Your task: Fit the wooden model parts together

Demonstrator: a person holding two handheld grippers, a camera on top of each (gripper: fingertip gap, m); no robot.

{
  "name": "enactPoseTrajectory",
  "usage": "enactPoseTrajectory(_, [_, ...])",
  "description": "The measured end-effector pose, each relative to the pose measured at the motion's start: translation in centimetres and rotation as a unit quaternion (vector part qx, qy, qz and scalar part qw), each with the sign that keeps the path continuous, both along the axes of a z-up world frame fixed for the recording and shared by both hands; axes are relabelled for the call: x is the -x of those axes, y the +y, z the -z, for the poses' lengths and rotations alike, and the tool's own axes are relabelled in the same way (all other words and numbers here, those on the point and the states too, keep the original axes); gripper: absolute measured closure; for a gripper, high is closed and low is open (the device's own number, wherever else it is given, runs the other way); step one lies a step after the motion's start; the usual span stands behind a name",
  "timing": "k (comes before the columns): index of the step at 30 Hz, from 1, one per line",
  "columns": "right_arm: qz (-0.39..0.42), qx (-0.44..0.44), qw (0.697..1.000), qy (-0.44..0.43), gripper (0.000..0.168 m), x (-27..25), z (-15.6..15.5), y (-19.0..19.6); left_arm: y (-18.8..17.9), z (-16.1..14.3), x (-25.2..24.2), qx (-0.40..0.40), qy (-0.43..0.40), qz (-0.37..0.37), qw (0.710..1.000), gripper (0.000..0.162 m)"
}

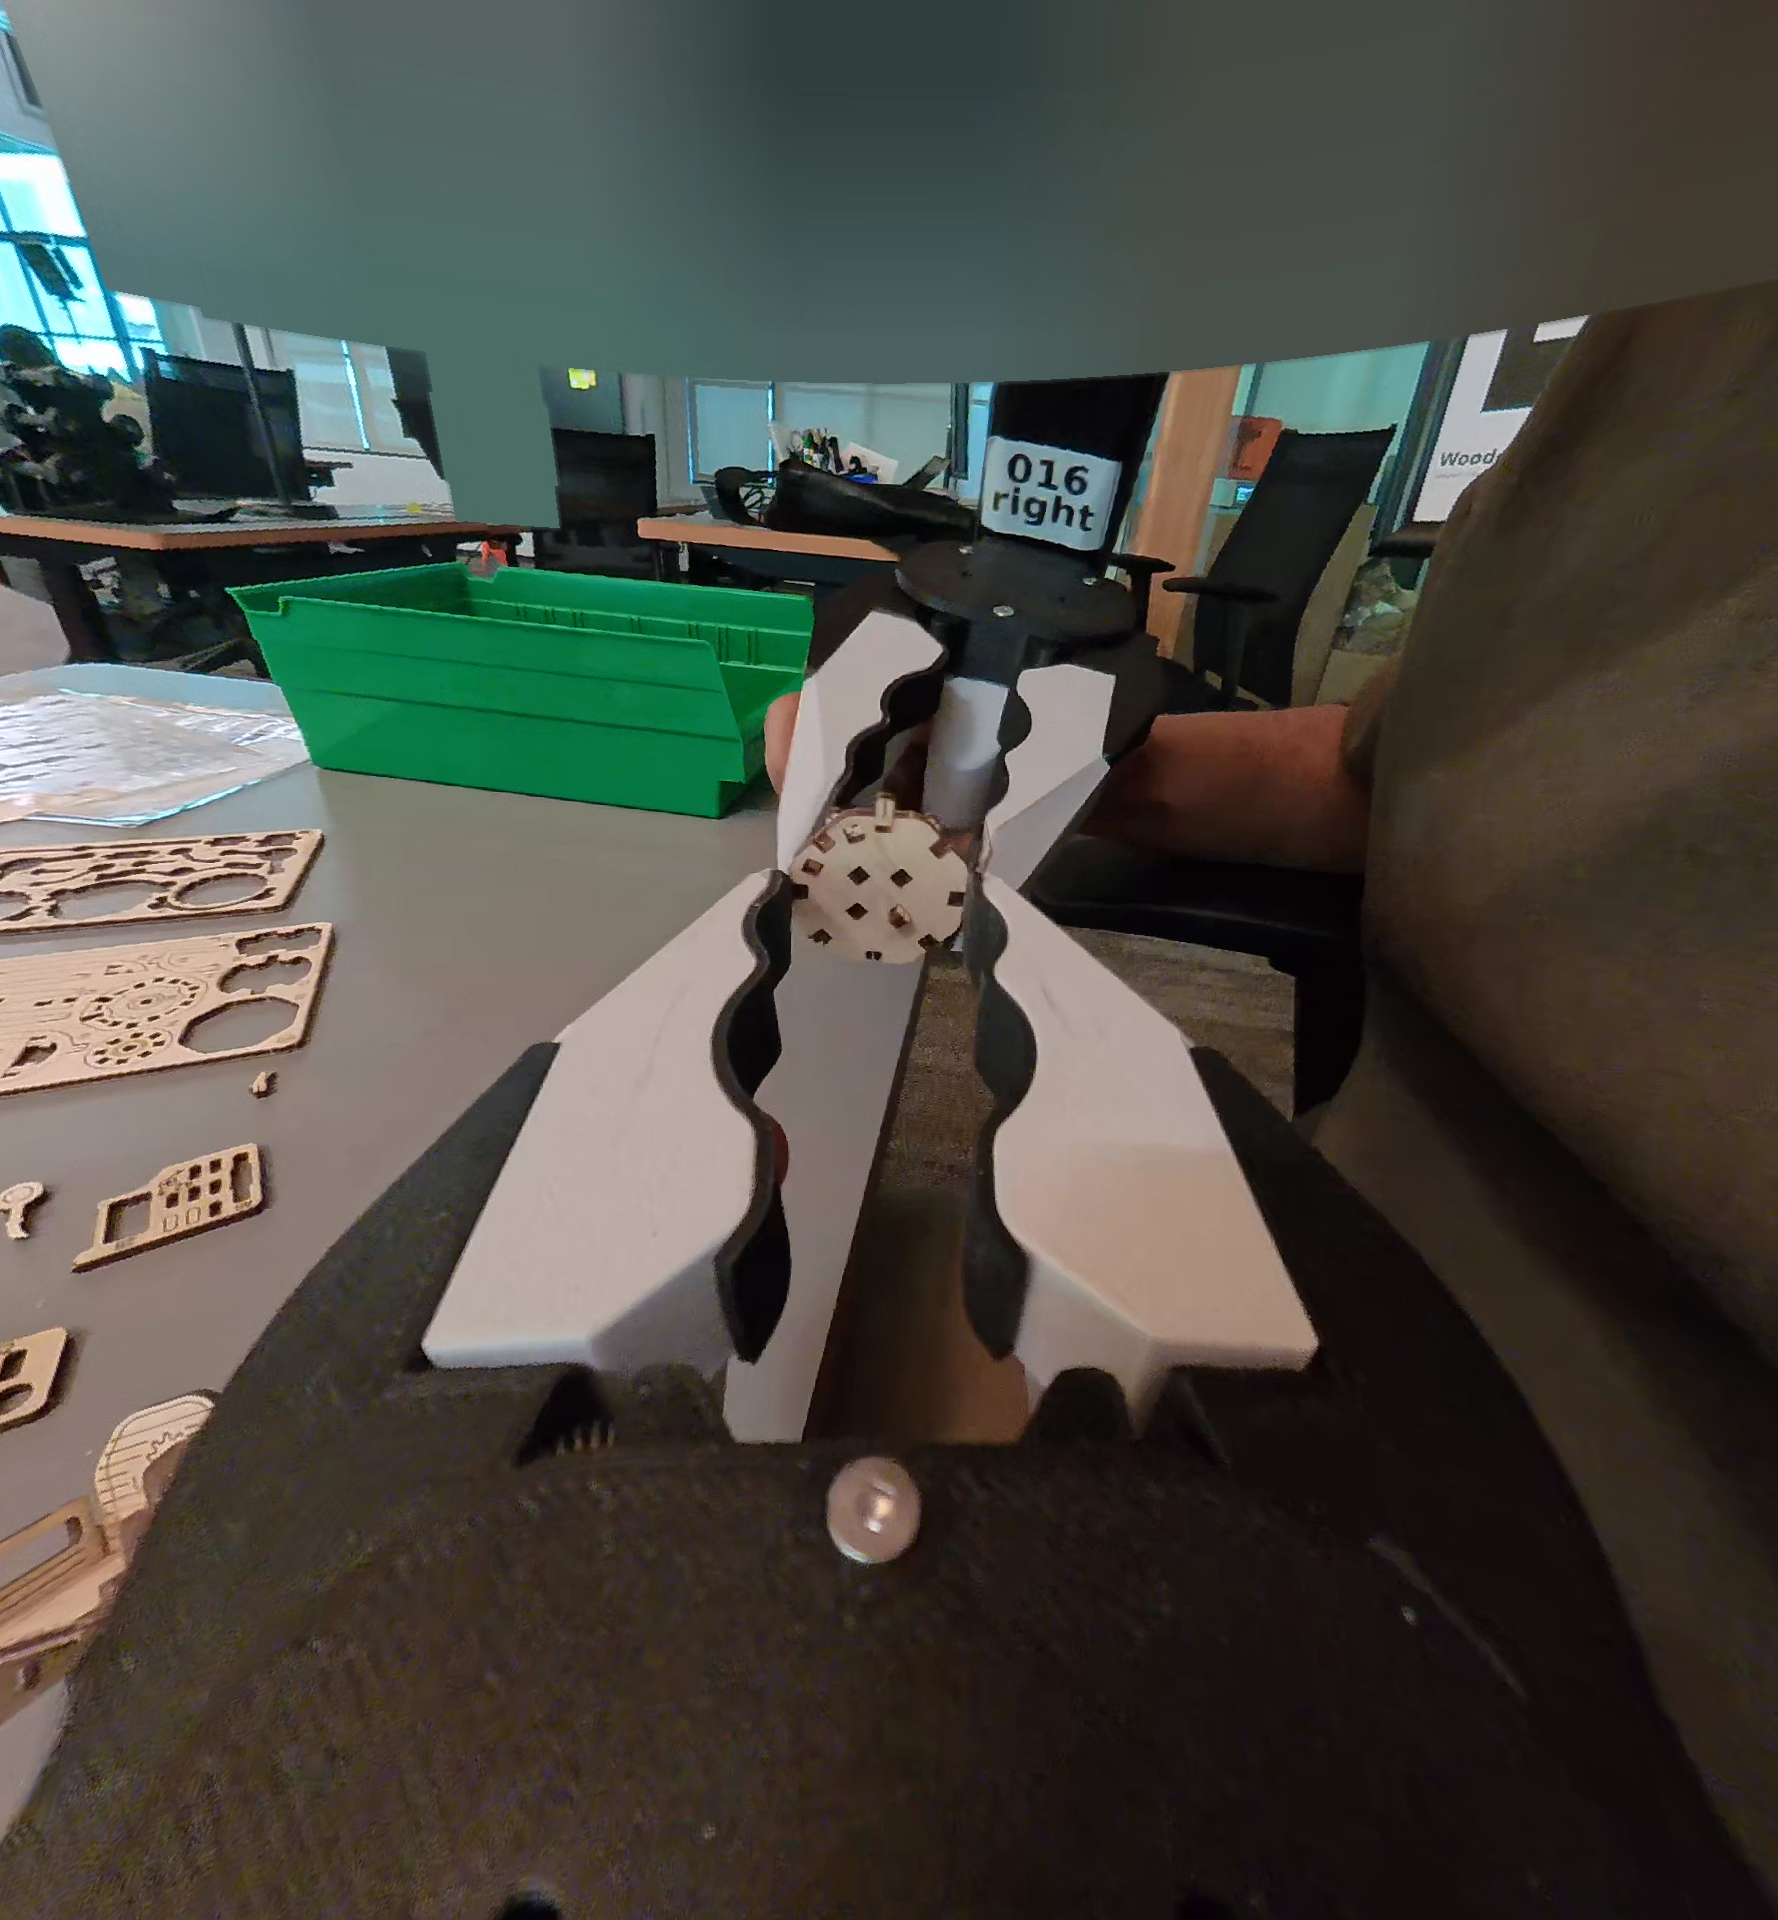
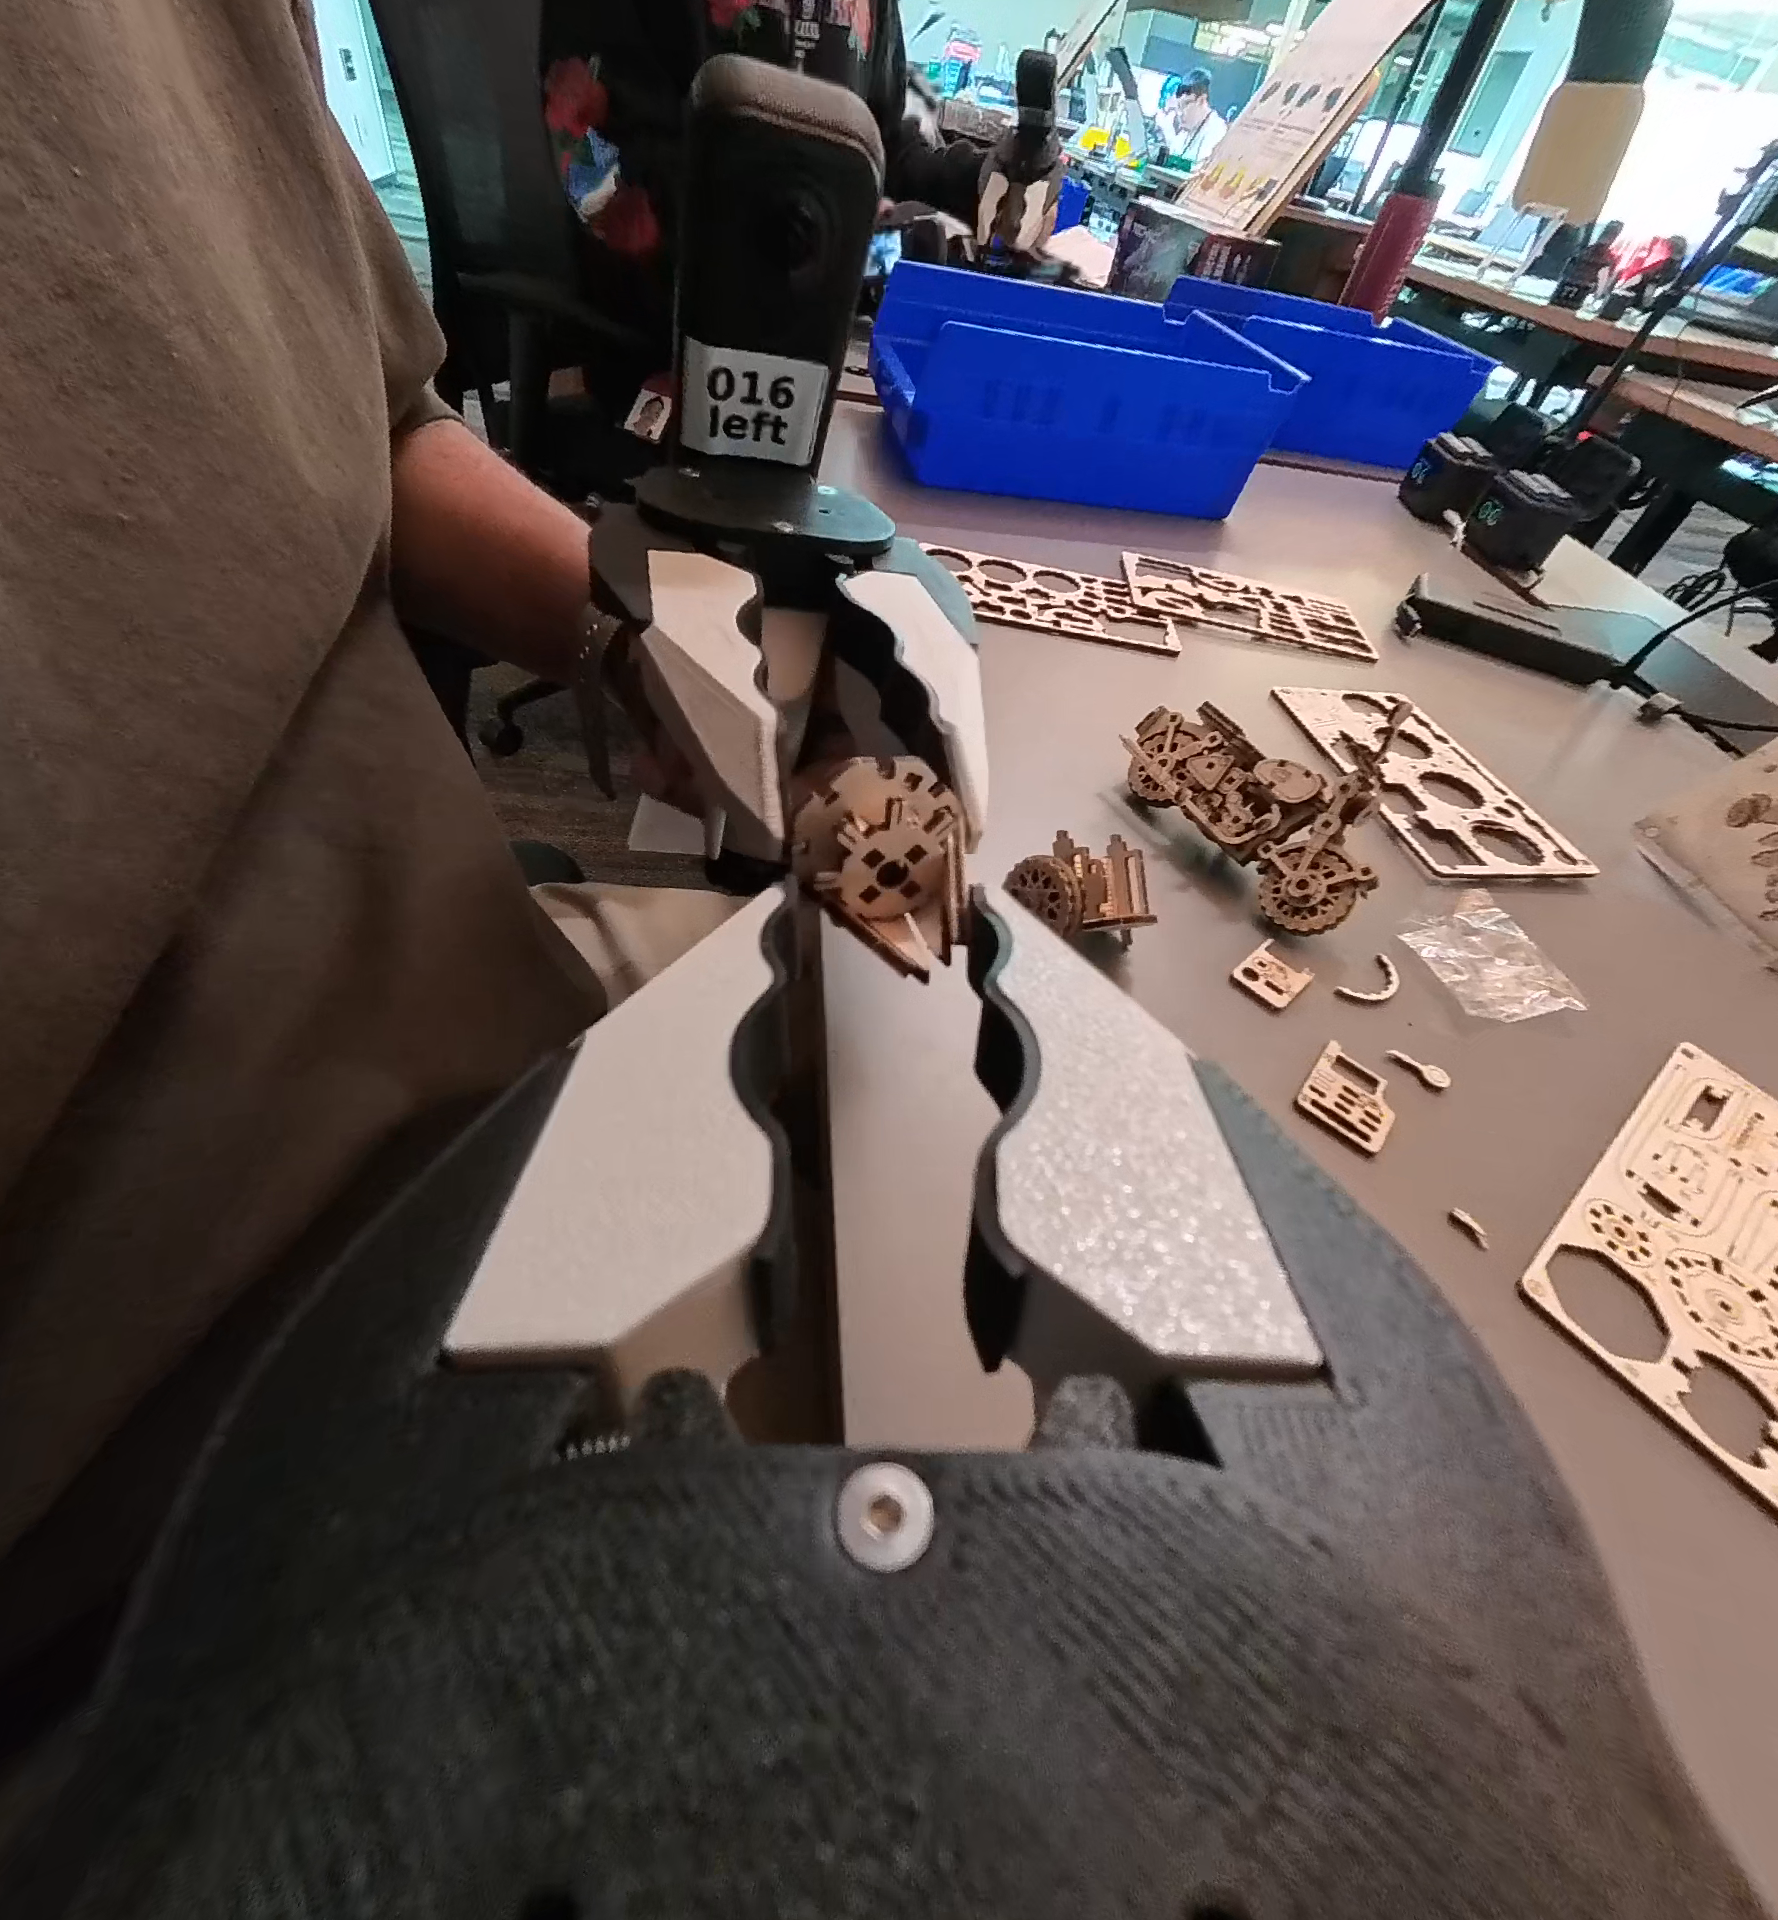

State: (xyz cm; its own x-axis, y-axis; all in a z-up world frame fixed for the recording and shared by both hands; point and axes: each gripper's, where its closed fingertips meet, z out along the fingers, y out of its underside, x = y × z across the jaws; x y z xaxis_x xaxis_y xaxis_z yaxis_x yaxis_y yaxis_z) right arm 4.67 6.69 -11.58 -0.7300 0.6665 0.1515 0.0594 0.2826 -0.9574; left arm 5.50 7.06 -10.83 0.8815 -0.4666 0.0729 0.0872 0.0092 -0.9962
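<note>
A round wooden wheel assembly with square holes is held in the air off the table's edge, between both grippers. My left gripper is shut on its sides. My right gripper comes from the far side, and its fingertips press the same wheel. In the right wrist view the wheel sits between my right gripper below and the left gripper above. A thin flat wooden piece sticks out under the wheel. A finished wooden motorcycle and a small wheel subassembly stand on the table.
Punched wooden sheets and small loose parts lie on the grey table. A green bin and blue bins stand at the back. A person's torso is close beside the grippers. Less than 4 cm separates the two grippers' tips. Left tips and right tips are each some 20 cm from the finished wooden motorcycle.
</note>
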Motion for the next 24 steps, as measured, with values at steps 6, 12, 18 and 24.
enactPoseTrajectory(6, [0.017,-0.018,0.999,0.032,0.139,0.3,-0.5,0.5,0.4,-0.2,0.7,0.020,-0.066,-0.005,0.998,0.124])
enactPoseTrajectory(12, [0.061,-0.113,0.984,0.119,0.139,0.8,-0.5,1.4,0.3,-0.7,0.8,0.090,-0.271,0.088,0.954,0.116])
enactPoseTrajectory(18, [0.068,-0.197,0.959,0.192,0.139,0.4,-0.6,0.6,0.4,-0.3,0.3,0.144,-0.351,0.140,0.915,0.120])
enactPoseTrajectory(24, [0.061,-0.210,0.956,0.196,0.139,0.3,-0.3,0.2,0.3,-0.2,0.0,0.146,-0.349,0.147,0.914,0.129])
